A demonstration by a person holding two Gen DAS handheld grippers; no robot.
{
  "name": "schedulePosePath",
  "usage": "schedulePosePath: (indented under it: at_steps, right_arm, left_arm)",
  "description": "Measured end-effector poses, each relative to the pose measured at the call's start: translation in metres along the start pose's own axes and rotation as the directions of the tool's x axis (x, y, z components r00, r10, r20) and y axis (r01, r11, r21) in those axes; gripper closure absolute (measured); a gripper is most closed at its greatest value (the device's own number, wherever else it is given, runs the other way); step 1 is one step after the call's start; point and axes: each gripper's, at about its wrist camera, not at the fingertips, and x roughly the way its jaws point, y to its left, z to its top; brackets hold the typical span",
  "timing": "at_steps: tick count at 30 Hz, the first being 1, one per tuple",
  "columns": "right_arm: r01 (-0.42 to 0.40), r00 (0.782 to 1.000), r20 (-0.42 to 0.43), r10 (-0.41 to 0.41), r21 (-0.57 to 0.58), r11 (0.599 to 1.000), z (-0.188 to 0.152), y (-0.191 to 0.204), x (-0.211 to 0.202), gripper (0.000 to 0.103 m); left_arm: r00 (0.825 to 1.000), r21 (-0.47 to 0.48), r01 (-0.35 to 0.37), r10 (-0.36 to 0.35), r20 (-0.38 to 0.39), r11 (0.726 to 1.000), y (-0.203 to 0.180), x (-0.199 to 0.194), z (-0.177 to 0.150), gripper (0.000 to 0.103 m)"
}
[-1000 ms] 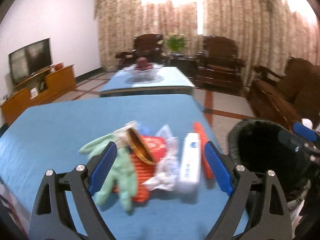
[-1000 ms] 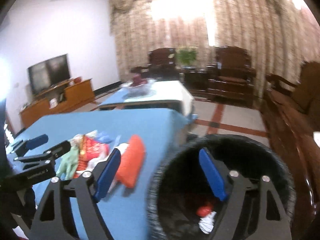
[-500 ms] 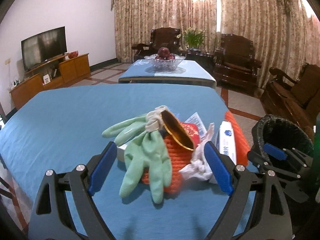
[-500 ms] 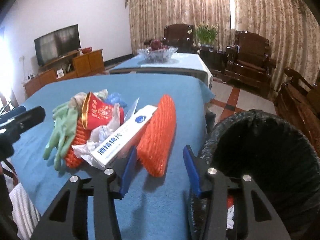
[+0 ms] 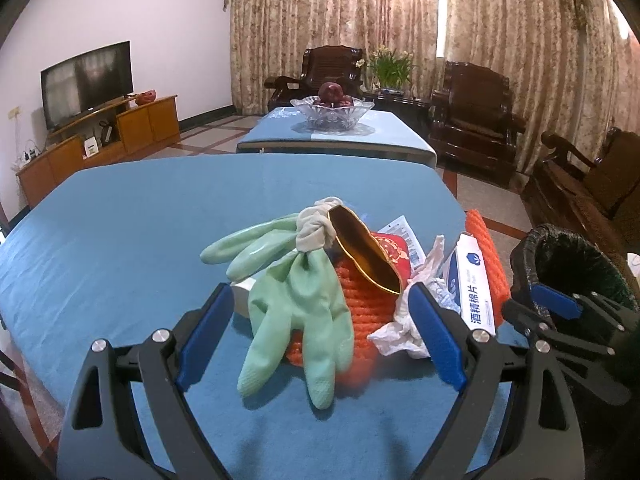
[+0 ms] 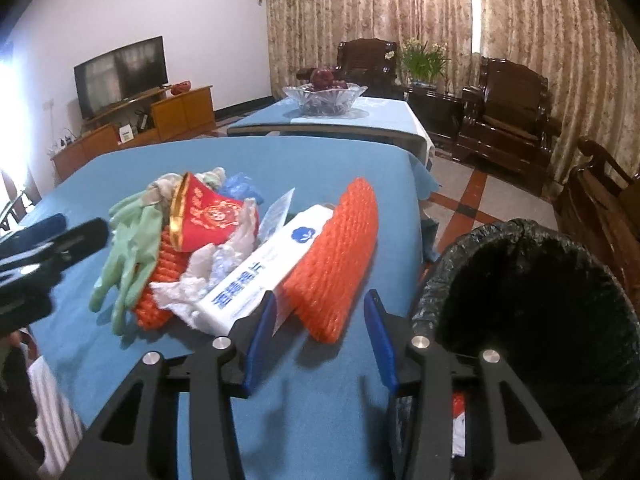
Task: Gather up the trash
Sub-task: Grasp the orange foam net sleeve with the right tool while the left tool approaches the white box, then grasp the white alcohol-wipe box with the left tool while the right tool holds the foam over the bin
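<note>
Orange foam netting (image 6: 336,256) is lying at the table edge just ahead of the right gripper (image 6: 320,332), whose jaws have just been closing to a half-open gap, gripping nothing. The left gripper (image 5: 320,332) is standing wide and empty before the green gloves (image 5: 296,304). A few scraps are already showing inside the black-lined bin (image 6: 520,300), while the pile is still waiting on the blue table (image 6: 320,168), so I judge the collecting barely begun.

Right gripper (image 6: 316,332) off the black-lined bin (image 6: 532,304), now down at 6 o'clock of orange foam net (image 6: 336,260), jaws just narrowed, not gripping; left gripper (image 5: 320,336) closer to green gloves (image 5: 296,304)
</note>
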Motion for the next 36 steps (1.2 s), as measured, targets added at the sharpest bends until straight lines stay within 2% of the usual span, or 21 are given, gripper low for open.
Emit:
schedulePosePath:
  at_steps: [4,10,11,13,16,24,32,36]
  right_arm:
    - [0.024,0.999,-0.026,-0.025,-0.048,0.999,-0.006,0.006,0.009,0.058]
    - [0.016,0.999,-0.038,-0.016,-0.009,1.0,0.003,-0.001,0.031,0.058]
    - [0.014,0.999,-0.037,-0.014,-0.008,1.0,0.004,-0.001,0.034,0.061]
    - [-0.005,0.999,-0.049,0.006,0.013,1.0,0.007,-0.006,0.04,0.08]
    - [-0.012,0.998,-0.056,0.014,0.032,0.999,0.008,-0.012,0.04,0.092]
    - [-0.036,0.999,-0.012,0.038,0.084,0.996,0.01,-0.034,0.007,0.092]
    - [-0.005,1.0,0.024,0.002,0.139,0.99,0.004,-0.058,-0.024,0.092]
    - [0.017,1.0,0.021,-0.021,0.161,0.987,-0.002,-0.067,-0.029,0.092]
  left_arm:
    - [1.0,-0.004,0.007,-0.007,-0.014,1.0,-0.003,0.008,-0.001,0.017]
    - [1.0,0.001,0.0,0.0,-0.016,1.0,-0.007,0.009,-0.003,0.017]
    - [1.0,0.0,-0.002,0.002,-0.016,1.0,-0.007,0.009,-0.003,0.017]
    - [1.0,-0.001,-0.006,0.006,-0.017,1.0,-0.005,0.009,-0.004,0.017]
    - [1.0,0.0,-0.007,0.007,-0.019,1.0,-0.006,0.01,-0.004,0.017]
    - [0.999,0.017,0.046,-0.046,-0.028,0.999,-0.021,0.011,-0.008,0.019]
    - [0.991,0.076,0.137,-0.136,-0.018,0.988,-0.064,0.01,-0.014,0.02]
    - [0.987,0.102,0.158,-0.157,-0.011,0.982,-0.084,0.016,-0.016,0.025]
